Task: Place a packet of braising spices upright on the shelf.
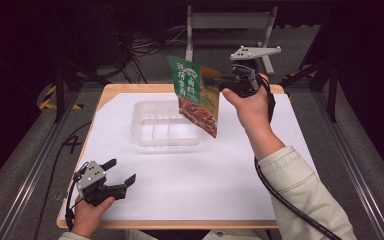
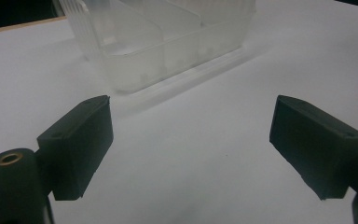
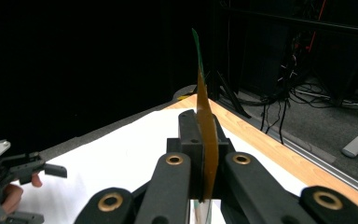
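Observation:
A green and orange snack packet (image 1: 196, 95) hangs in the air above the clear plastic divided tray (image 1: 152, 131), held by its right edge. My right gripper (image 1: 219, 82) is shut on that edge. In the right gripper view the packet (image 3: 206, 126) stands edge-on, pinched between the two black jaws. My left gripper (image 1: 121, 172) rests near the table's front left, held in a hand, open and holding nothing. In the left gripper view the tray (image 2: 163, 44) lies ahead of the spread jaws on the white sheet.
A white sheet (image 1: 190, 180) covers the wooden table (image 1: 111, 90). A metal stand (image 1: 227, 22) and cables (image 1: 140, 47) lie on the floor beyond the far edge. Rails (image 1: 30, 170) run along both sides of the table.

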`<action>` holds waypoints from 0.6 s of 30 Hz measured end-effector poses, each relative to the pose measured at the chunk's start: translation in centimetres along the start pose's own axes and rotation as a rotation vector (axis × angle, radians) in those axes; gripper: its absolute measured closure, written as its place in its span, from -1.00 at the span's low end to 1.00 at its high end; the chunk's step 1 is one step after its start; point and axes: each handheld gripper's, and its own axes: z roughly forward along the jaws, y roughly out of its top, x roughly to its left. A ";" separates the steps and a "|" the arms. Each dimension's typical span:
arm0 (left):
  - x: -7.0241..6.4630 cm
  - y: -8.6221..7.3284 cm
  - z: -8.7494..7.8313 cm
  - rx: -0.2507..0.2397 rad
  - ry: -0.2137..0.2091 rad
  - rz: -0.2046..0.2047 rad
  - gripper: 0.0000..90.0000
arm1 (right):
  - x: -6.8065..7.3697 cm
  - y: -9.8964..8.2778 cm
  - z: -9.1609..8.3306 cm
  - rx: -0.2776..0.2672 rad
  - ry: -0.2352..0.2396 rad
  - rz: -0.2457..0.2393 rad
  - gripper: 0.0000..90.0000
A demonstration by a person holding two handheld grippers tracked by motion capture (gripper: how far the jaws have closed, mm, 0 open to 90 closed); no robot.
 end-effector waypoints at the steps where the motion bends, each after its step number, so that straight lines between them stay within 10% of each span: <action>1: 0.0 0.0 0.0 0.000 -0.001 0.001 -0.69 | 0.0 0.1 0.2 -0.002 0.000 -0.002 1.00; 18: 0.2 0.0 -0.2 -0.013 -0.006 -0.006 -0.69 | 0.0 0.7 3.1 -0.073 0.028 -0.012 1.00</action>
